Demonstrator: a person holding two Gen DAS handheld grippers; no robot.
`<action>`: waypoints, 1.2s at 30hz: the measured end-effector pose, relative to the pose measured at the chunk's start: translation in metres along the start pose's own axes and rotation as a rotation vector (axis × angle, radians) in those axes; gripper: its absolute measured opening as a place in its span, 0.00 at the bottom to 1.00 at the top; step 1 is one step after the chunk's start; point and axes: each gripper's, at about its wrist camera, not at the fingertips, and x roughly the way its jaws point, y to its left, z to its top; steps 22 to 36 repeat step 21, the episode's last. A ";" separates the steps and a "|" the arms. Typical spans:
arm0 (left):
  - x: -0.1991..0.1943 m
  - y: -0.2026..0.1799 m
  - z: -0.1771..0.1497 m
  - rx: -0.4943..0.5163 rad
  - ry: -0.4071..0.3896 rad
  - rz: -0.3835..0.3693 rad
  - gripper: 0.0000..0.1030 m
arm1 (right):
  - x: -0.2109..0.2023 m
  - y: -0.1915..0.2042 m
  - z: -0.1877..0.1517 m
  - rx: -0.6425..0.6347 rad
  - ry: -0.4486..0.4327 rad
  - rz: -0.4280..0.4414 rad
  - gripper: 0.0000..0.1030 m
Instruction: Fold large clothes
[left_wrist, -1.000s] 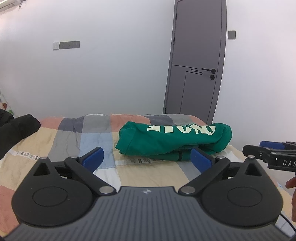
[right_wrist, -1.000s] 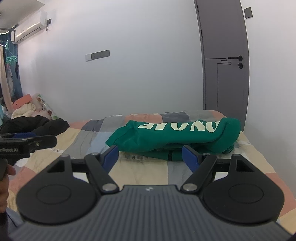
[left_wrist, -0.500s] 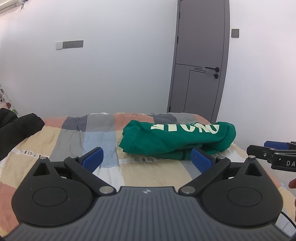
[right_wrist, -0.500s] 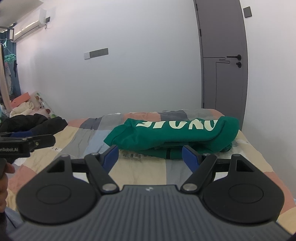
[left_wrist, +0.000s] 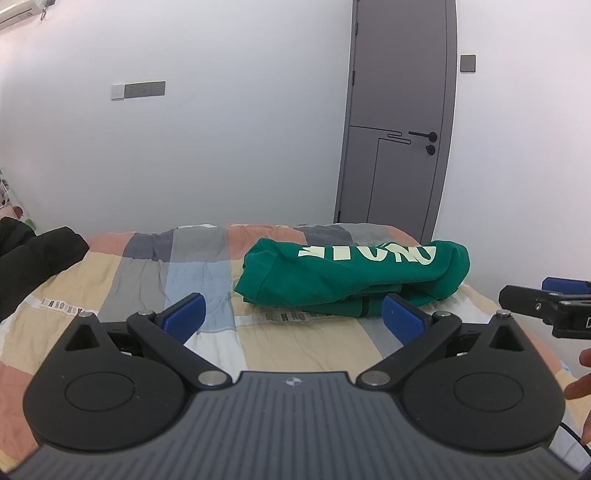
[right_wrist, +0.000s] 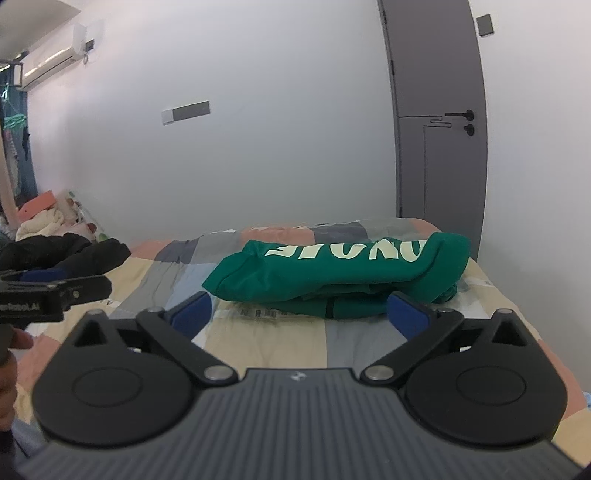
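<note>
Folded green sweatshirt (left_wrist: 351, 277) lies at 12 o'clock on the patchwork quilt (left_wrist: 147, 288), released, as left gripper (left_wrist: 291, 314) and right gripper (right_wrist: 299, 312), its jaws just opened wider, both stand spread and empty

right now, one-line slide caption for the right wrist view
Folded green sweatshirt with pale lettering lies on a patchwork quilted bed, beyond the right gripper, jaws just opened wide, nothing between them.
</note>
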 end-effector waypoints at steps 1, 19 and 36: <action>0.000 0.000 0.000 0.001 0.000 0.001 1.00 | 0.000 0.000 0.000 -0.001 0.001 -0.001 1.00; -0.004 -0.001 0.001 0.011 0.006 -0.006 1.00 | -0.002 0.001 -0.004 -0.003 0.018 -0.004 1.00; -0.005 -0.001 0.002 0.013 0.007 -0.010 1.00 | -0.004 0.001 -0.003 -0.005 0.014 -0.007 1.00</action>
